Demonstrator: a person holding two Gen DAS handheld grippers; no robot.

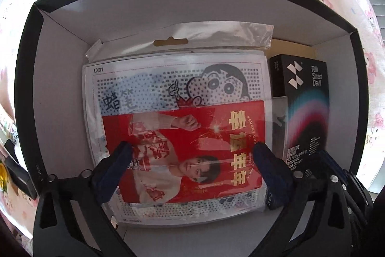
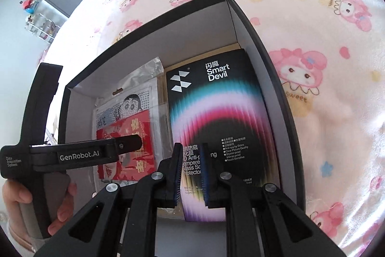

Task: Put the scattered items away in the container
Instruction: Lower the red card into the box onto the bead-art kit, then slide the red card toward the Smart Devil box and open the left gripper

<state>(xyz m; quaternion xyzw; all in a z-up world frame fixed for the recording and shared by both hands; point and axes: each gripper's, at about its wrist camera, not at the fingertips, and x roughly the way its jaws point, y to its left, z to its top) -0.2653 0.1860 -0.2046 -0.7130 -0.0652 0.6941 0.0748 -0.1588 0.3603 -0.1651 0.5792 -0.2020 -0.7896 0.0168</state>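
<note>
Contents of the black-rimmed cardboard box [image 1: 28,78], which sat on a pink cartoon-print bedsheet [image 2: 312,16]:

- Clear-bagged cartoon sticker sheet [image 1: 168,81], flat on the box floor, against its left half.
- Red card packet [image 1: 192,151], lying on top of the sticker sheet, toward the near wall.
- Smart Devil screen protector box [image 2: 216,112], black with a coloured arc, along the right wall, just beside the sticker sheet.

Your left tool [image 1: 192,160] stood wide open above the red card packet, holding nothing. Your right tool [image 2: 191,172] had its jaws nearly closed over the screen protector box; whether they pinched it could not be told. Your left hand [image 2: 16,196] held the left tool's handle.
</note>
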